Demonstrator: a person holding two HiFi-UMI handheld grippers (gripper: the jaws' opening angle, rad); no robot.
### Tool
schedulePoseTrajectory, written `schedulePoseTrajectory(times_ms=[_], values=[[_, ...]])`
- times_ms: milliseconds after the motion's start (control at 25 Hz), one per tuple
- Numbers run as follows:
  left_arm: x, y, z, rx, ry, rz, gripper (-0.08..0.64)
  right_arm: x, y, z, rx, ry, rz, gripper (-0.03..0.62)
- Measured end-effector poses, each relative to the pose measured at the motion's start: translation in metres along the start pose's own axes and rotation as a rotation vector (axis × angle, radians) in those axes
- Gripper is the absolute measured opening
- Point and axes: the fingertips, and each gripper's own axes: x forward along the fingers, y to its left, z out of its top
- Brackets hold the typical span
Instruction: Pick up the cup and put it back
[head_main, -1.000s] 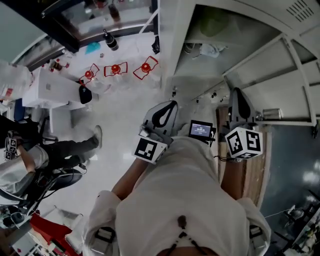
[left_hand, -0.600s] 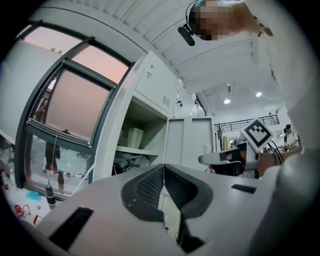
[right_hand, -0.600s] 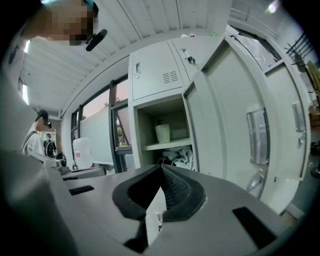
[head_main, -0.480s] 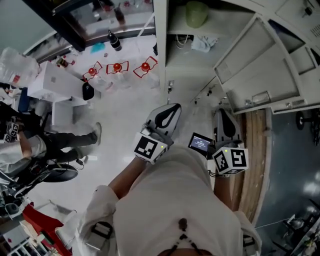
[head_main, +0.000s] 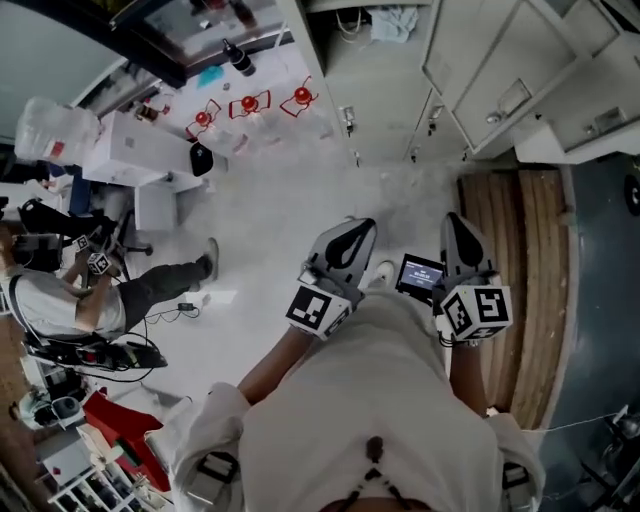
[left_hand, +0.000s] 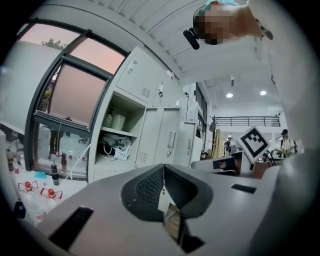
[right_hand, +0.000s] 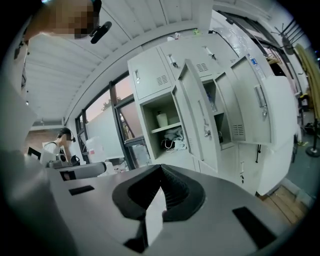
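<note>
Standing before a bank of pale metal lockers (head_main: 500, 90), with the left gripper (head_main: 355, 228) and the right gripper (head_main: 456, 220) held out side by side at waist height, well apart from the shelves. Along the left gripper's own jaws: closed tip to tip, gripping nothing, with only floor and locker fronts beyond the dark pads. Same on the right: shut fully, nothing between. Up on the shelf (right_hand: 167, 128) of an open compartment, untouched, the cup (right_hand: 161, 119): upright, pale, beside a locker door (right_hand: 195, 115) swung wide. On the level just beneath, a heap of white cloth (right_hand: 172, 136) and a looped cable (left_hand: 107, 147). Picked out again in the left gripper view on that same upper shelf, next to a second, smaller container too blurred to name. Between the two grippers, a small lit screen (head_main: 420, 275); on each, a cube (head_main: 478, 308) with square markers. Underfoot to the right, a strip of wooden flooring (head_main: 535, 250). To the left, across the pale floor, a seated person (head_main: 140, 288) among trailing leads, and farther off three red-framed markers (head_main: 250, 104) near a dark bottle (head_main: 238, 58).
</note>
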Motion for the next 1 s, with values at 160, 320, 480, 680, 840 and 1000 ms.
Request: schedulePoseTrajectory(times_ms=[160, 320, 480, 680, 840, 1000], values=[[-0.024, -0.017, -0.006, 0.01, 0.014, 0.004, 0.009, -0.024, 0.015, -0.01, -0.04, 0.005, 0.031, 0.025], [-0.04, -0.029, 0.003, 0.032, -0.018, -0.065, 0.009, -0.046, 0.04, -0.014, -0.055, -0.029, -0.005, 0.025], [-0.07, -0.044, 0.002, 0.031, -0.033, -0.147, 0.009, -0.066, 0.077, -0.035, -0.048, -0.028, -0.04, 0.025], [-0.149, -0.027, -0.01, 0.038, -0.016, -0.173, 0.009, -0.082, 0.141, -0.076, -0.039, -0.001, -0.087, 0.025], [-0.229, 0.009, -0.021, 0.03, -0.012, -0.132, 0.009, -0.099, 0.212, -0.108, -0.002, -0.019, -0.118, 0.025], [-0.292, 0.019, -0.027, 0.021, 0.003, -0.145, 0.009, -0.124, 0.278, -0.134, 0.046, -0.019, -0.144, 0.025]])
